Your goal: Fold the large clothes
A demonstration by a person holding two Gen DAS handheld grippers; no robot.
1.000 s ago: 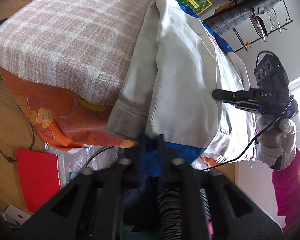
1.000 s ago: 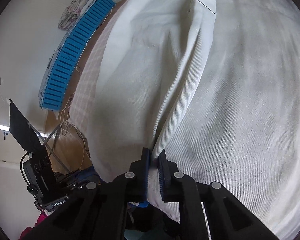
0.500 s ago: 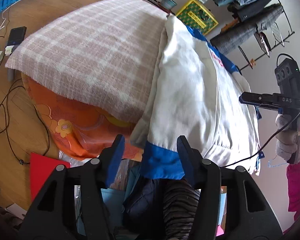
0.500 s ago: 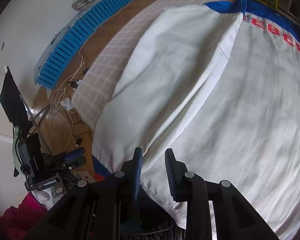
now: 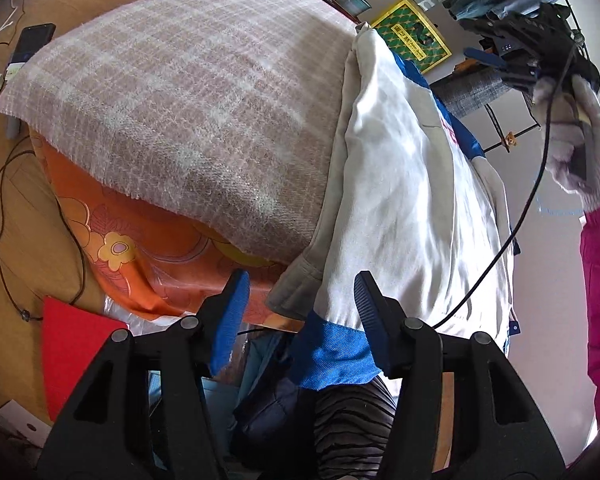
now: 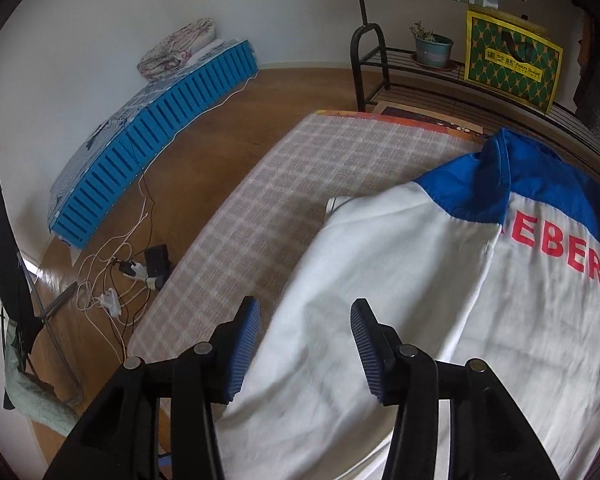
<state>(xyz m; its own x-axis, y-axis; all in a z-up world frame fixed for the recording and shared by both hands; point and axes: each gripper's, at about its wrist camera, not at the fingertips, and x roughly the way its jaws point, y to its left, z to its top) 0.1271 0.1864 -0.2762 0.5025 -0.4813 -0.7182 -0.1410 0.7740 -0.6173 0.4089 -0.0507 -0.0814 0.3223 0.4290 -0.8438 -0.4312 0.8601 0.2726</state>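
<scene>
Underfoot, a wooden floor [image 6: 284, 92] runs to white walls, and at its middle stands the surface [image 6: 300, 200], a long padded top under a pink-and-white checked cloth, which serves as landmark for everything else. Beneath that cloth an orange flowered sheet [image 5: 140, 248] hangs off the near end of the surface. On the surface, along its right-hand side, lies the white jacket [image 6: 400, 320], spread back-up, with a blue yoke and collar, red letters across the shoulders, and a blue hem [image 5: 332, 356] drooping over the near edge. Left of the surface, against the wall, sits a blue slatted mattress base [image 6: 152, 148] with a bundle of bedding [image 6: 176, 48] on its far end. Beyond the surface is a black metal rack [image 6: 420, 80] bearing a yellow-green bag [image 6: 508, 64] and a potted plant [image 6: 432, 46]. On the floor left of the surface lie white cables and chargers [image 6: 128, 276]. The left gripper [image 5: 300, 304] hovers at the hem, jaws about half open and holding nothing. The right gripper [image 6: 304, 344] is raised above the jacket, its jaws opening, nothing between them.
</scene>
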